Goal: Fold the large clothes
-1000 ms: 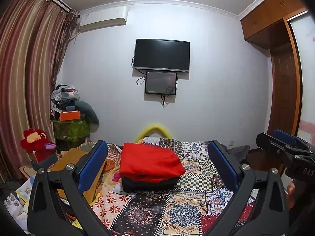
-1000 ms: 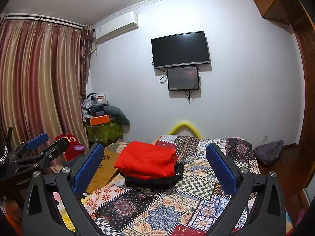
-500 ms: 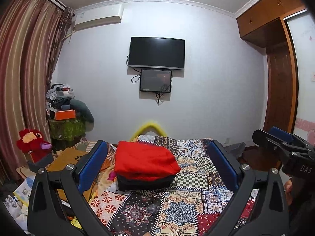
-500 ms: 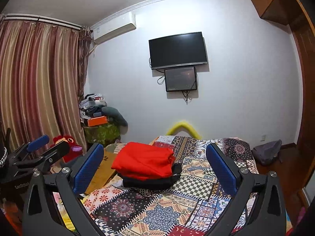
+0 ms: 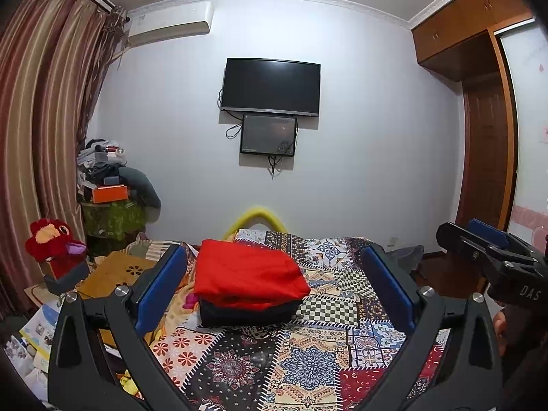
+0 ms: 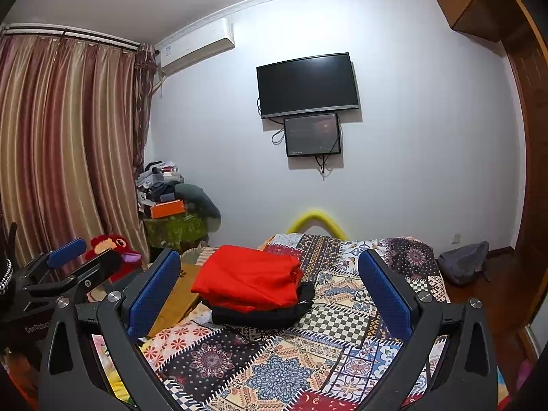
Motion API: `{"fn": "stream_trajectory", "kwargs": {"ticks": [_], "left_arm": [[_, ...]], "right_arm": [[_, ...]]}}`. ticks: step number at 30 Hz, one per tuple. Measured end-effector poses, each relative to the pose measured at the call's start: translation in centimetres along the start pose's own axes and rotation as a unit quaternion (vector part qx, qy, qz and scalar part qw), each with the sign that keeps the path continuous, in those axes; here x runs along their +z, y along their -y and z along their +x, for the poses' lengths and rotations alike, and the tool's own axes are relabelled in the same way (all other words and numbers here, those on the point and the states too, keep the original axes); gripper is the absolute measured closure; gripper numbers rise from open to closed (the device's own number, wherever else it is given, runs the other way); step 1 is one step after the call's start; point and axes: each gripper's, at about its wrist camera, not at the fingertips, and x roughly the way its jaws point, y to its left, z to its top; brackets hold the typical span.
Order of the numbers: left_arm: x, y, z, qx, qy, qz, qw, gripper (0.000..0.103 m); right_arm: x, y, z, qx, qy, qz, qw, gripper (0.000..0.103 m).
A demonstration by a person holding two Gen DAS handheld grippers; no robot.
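Observation:
A folded red garment lies on top of a folded black garment, stacked on the patchwork bedspread. In the right wrist view the same red garment and black garment sit on the bedspread. My left gripper is open, held well back from the stack with nothing between its blue pads. My right gripper is also open and empty, likewise back from the stack. Each gripper shows at the other view's edge: the right gripper, the left gripper.
A red plush toy and a cluttered green-covered stand sit left of the bed by the curtain. A TV hangs on the far wall. A grey bag lies on the floor at right, near the wardrobe.
Both views have shifted slightly, so the stack sits a little lower and more to the left. Both grippers stay open; the garments have not moved on the bed.

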Motion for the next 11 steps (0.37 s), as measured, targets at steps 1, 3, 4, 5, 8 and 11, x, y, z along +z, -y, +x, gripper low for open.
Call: {"fn": "stream_trajectory", "kwargs": {"ticks": [1,3,4,5,8,11], "left_arm": [[0.0,-0.1,0.0,0.001,0.000,-0.001,1.0000,0.000],[0.0,-0.3,0.0,0.004,0.000,-0.005,1.0000,0.000],[0.0,-0.6,0.0,0.004,-0.002,-0.008,1.0000,0.000],[0.0,-0.7,0.1,0.004,-0.003,-0.010,0.9999,0.000],[-0.2,-1.1,0.1,0.010,-0.005,-0.016,0.9998,0.000],[-0.5,-1.4,0.2,0.012,-0.009,-0.016,0.9998,0.000]], "right_arm": [[0.0,-0.1,0.0,0.000,0.000,0.000,1.000,0.000],[0.0,-0.1,0.0,0.000,0.000,0.001,1.000,0.000],[0.0,-0.1,0.1,0.000,-0.001,0.001,1.000,0.000],[-0.1,-0.1,0.1,0.001,-0.002,0.002,1.000,0.000],[-0.1,-0.2,0.3,0.002,-0.006,0.001,1.000,0.000],[-0.3,-0.3,0.7,0.003,-0.011,-0.001,1.000,0.000]]}}
